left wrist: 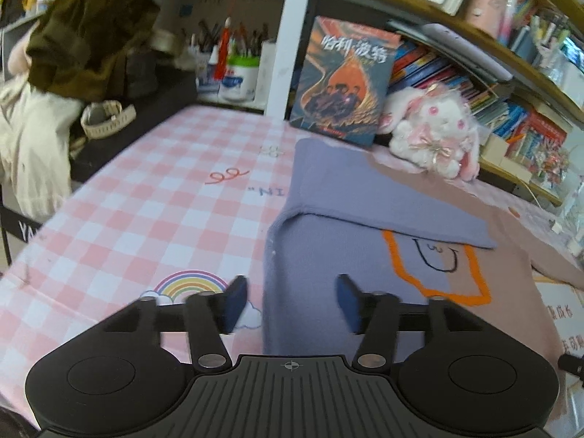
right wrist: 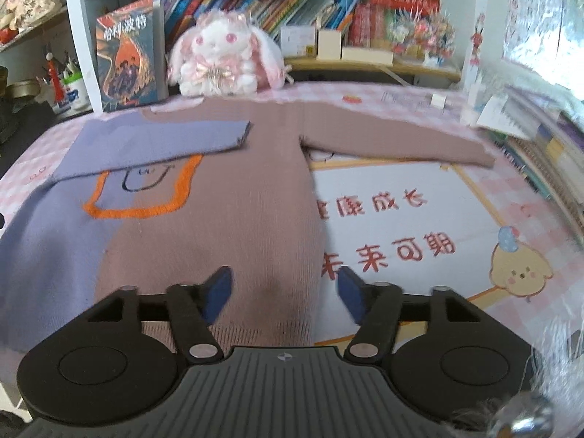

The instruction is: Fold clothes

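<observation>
The folded purple sleeve [right wrist: 153, 146] hides the top of the sweater's orange-outlined motif [right wrist: 142, 193]. The sweater [right wrist: 219, 237] runs off the frame's left edge. The book spines [right wrist: 255, 3] on the shelf are too blurred to read.

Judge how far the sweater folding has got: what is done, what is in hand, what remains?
Done: the purple sleeve lies folded across the sweater chest. In hand: nothing; the left gripper and right gripper are both open above the hem. Left: the brown sleeve lies stretched out, and the body is unfolded.
</observation>
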`<control>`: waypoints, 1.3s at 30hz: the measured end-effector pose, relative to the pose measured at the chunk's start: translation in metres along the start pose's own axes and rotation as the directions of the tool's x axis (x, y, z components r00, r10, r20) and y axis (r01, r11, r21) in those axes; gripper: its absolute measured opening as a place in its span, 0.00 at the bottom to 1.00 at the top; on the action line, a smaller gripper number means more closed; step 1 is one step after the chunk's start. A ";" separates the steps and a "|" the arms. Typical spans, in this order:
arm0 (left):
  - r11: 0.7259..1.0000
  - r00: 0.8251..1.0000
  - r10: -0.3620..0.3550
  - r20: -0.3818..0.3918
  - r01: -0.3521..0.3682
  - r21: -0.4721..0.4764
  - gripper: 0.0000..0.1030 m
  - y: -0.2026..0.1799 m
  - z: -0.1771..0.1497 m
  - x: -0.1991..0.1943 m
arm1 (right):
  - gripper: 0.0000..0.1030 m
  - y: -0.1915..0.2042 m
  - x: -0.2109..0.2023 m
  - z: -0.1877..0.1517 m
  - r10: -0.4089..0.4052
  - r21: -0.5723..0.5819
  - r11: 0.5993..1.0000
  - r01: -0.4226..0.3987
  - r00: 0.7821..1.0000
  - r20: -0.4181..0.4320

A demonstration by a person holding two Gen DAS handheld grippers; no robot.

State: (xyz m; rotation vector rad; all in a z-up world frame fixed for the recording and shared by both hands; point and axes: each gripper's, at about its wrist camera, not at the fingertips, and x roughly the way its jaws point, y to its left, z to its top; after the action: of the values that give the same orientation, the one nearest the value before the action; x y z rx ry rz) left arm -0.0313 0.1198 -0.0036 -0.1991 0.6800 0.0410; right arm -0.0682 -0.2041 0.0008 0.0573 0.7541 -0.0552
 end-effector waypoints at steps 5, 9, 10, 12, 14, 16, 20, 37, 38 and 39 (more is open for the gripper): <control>0.998 1.000 -0.027 -0.012 0.028 0.053 0.68 -0.012 -0.015 -0.014 | 0.81 0.010 -0.011 -0.004 -0.024 -0.011 1.000 0.025 0.999 0.036; 0.993 0.998 -0.050 -0.030 0.053 0.106 0.73 -0.016 -0.023 -0.019 | 0.85 0.018 -0.018 -0.010 -0.038 -0.019 0.999 0.038 0.998 0.041; 0.992 0.998 -0.054 -0.030 0.057 0.108 0.74 -0.016 -0.025 -0.021 | 0.85 0.020 -0.019 -0.012 -0.039 -0.020 0.999 0.039 0.998 0.040; 0.992 0.998 -0.060 -0.034 0.064 0.109 0.74 -0.014 -0.028 -0.025 | 0.85 0.023 -0.023 -0.017 -0.043 -0.021 0.999 0.044 0.998 0.037; 0.992 0.997 -0.065 -0.042 0.069 0.107 0.74 -0.012 -0.031 -0.026 | 0.85 0.025 -0.027 -0.022 -0.049 -0.021 0.999 0.050 0.998 0.033; 0.991 0.996 -0.071 -0.051 0.076 0.108 0.74 -0.012 -0.034 -0.026 | 0.85 0.026 -0.031 -0.027 -0.056 -0.022 0.998 0.057 0.998 0.028; 0.988 0.994 -0.089 -0.066 0.096 0.118 0.75 -0.014 -0.039 -0.028 | 0.85 0.027 -0.037 -0.033 -0.074 -0.018 0.997 0.074 0.997 0.022; 0.988 0.994 -0.087 -0.068 0.095 0.119 0.76 -0.041 -0.039 -0.019 | 0.85 -0.001 -0.039 -0.035 -0.106 0.008 0.994 0.106 0.994 0.022; 0.990 0.995 -0.079 -0.068 0.086 0.115 0.76 -0.044 -0.039 -0.018 | 0.85 -0.004 -0.037 -0.034 -0.104 0.008 0.995 0.104 0.994 0.022; 0.991 0.995 -0.069 -0.068 0.076 0.111 0.76 -0.047 -0.039 -0.017 | 0.85 -0.007 -0.035 -0.034 -0.099 0.007 0.995 0.099 0.995 0.021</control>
State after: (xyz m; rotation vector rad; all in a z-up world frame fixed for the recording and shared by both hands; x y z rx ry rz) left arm -0.0642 0.0669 -0.0145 -0.1163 0.7358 -0.0742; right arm -0.1174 -0.2081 0.0000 0.0250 0.7346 -0.1526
